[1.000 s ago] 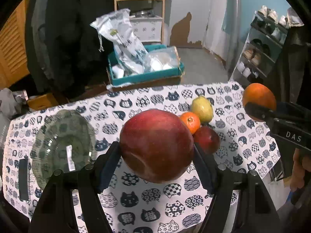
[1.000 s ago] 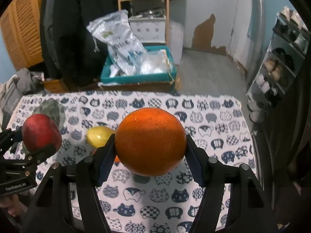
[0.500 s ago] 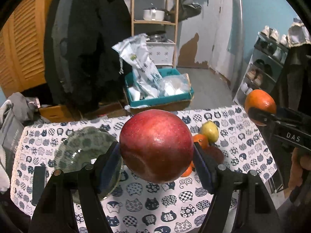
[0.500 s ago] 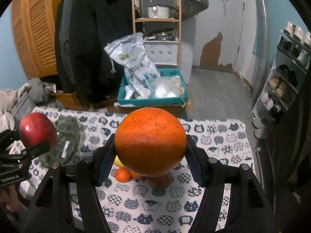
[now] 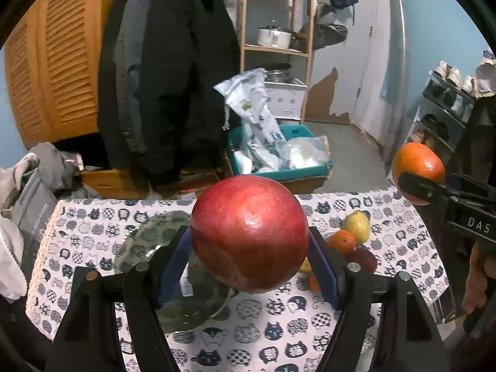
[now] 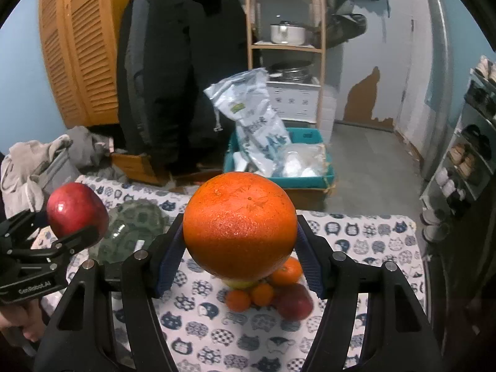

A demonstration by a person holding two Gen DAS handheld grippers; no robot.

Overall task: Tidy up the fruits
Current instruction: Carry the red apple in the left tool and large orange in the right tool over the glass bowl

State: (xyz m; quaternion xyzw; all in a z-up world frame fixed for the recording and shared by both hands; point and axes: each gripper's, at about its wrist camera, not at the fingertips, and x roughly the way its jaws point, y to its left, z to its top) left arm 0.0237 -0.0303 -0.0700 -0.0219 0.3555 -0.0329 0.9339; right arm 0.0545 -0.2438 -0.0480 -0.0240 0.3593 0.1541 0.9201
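My left gripper [image 5: 249, 249] is shut on a big red apple [image 5: 249, 232], held high above the table; it also shows in the right wrist view [image 6: 77, 214]. My right gripper [image 6: 238, 248] is shut on a large orange [image 6: 239, 229], also held high; the orange shows at the right of the left wrist view [image 5: 417, 169]. A green glass bowl [image 5: 148, 241] lies on the cat-print tablecloth [image 5: 269, 334], below and left of the apple. A heap of fruit sits to the right: a yellow pear [image 5: 358, 226], a small orange [image 5: 341, 241], a dark red apple [image 6: 294, 302].
Behind the table stand a teal crate with plastic bags [image 5: 279, 155], a black coat [image 5: 167, 77], a wooden shelf with a pot [image 5: 274, 37] and a louvred door [image 5: 59, 62]. Grey clothes [image 5: 28, 192] lie at the left. A shoe rack [image 5: 449, 108] is at the right.
Both grippers have risen and pulled back from the table, each still holding its fruit. The table, bowl and fruit heap now look smaller and lower in view.
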